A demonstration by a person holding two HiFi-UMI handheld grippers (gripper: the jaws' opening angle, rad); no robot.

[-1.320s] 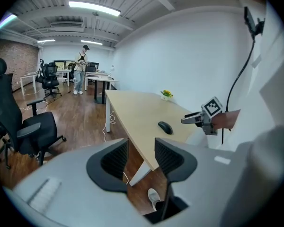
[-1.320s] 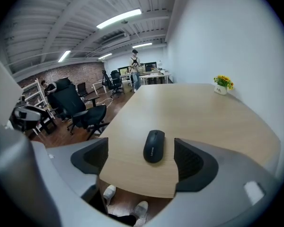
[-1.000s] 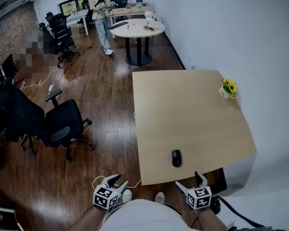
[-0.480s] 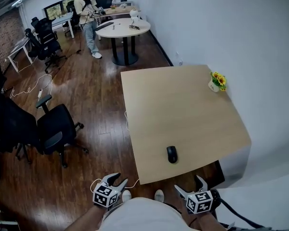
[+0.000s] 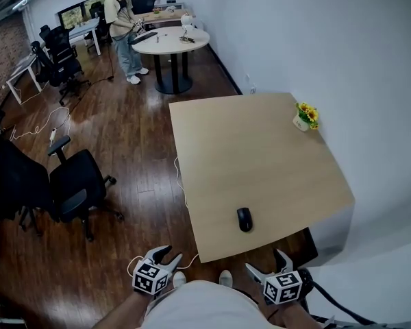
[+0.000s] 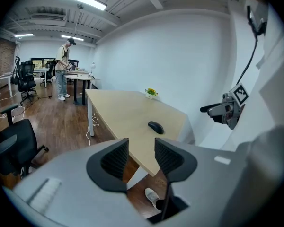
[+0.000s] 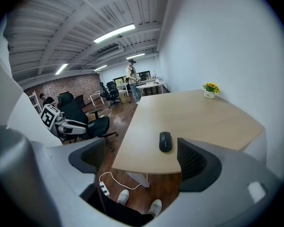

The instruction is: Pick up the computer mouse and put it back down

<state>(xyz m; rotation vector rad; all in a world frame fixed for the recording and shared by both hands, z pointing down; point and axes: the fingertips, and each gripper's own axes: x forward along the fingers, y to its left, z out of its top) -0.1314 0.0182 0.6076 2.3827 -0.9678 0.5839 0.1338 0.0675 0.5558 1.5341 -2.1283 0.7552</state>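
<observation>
Both of my grippers hang low by my body, off the near edge of the table (image 5: pixel 260 149), and neither holds anything. The left gripper (image 5: pixel 170 255) has its jaws a narrow gap apart; the right gripper (image 5: pixel 266 262) has them spread wide. The computer mouse (image 5: pixel 244 219) lies flat on the table close to that edge, at about 11 o'clock from the right gripper and 2 o'clock from the left. That fits a mouse waiting to be lifted or one set back down. Either way, I judge it best to stay steady, clear of the edge, with the mouse lined up between the right jaws.
</observation>
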